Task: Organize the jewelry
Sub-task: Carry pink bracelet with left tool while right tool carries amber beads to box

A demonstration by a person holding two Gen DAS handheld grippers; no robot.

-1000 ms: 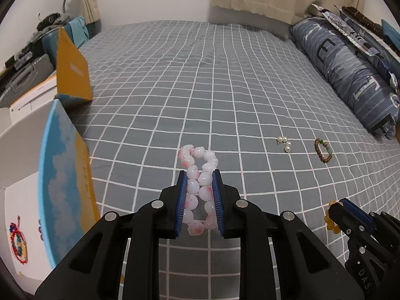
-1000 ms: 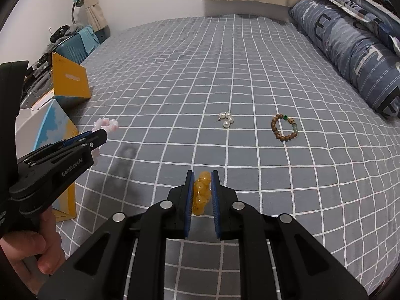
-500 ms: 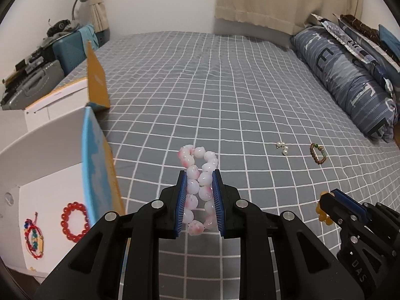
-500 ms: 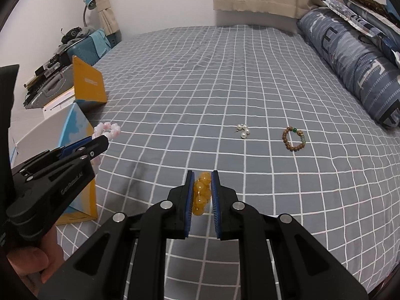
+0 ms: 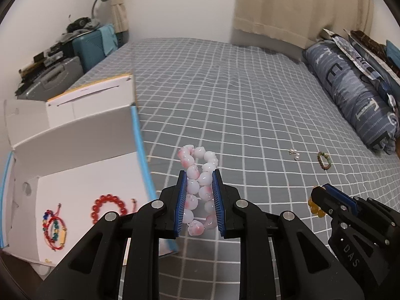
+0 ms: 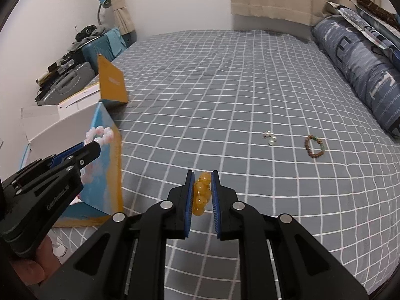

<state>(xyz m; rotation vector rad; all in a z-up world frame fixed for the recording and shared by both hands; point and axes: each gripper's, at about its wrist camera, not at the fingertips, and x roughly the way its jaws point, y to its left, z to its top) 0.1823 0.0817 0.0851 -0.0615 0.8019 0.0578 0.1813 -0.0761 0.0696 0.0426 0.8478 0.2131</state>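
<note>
Bed [image 5: 250, 115] in grey check spreads under me. Beside it, an open white box [image 5: 75, 155] holds a red bead bracelet [image 5: 108, 206]. My left claw [image 5: 199, 195] is clamped on a pink-white bead bracelet [image 5: 200, 175]; my right claw [image 6: 202, 191] is clamped on an amber bead bracelet [image 6: 201, 192]. Pearls [image 6: 270, 137] and a brown bracelet [image 6: 314, 147] lie on the sheet, well apart from both.

The left tongs [image 5: 200, 200] cover the lower beads of a pink bracelet [image 5: 197, 165]. A small white cluster [image 5: 294, 154] on the bed [image 5: 237, 100] is too small to identify. The open box [image 5: 75, 150] is motion-blurred, its left side cut off by the frame.
</note>
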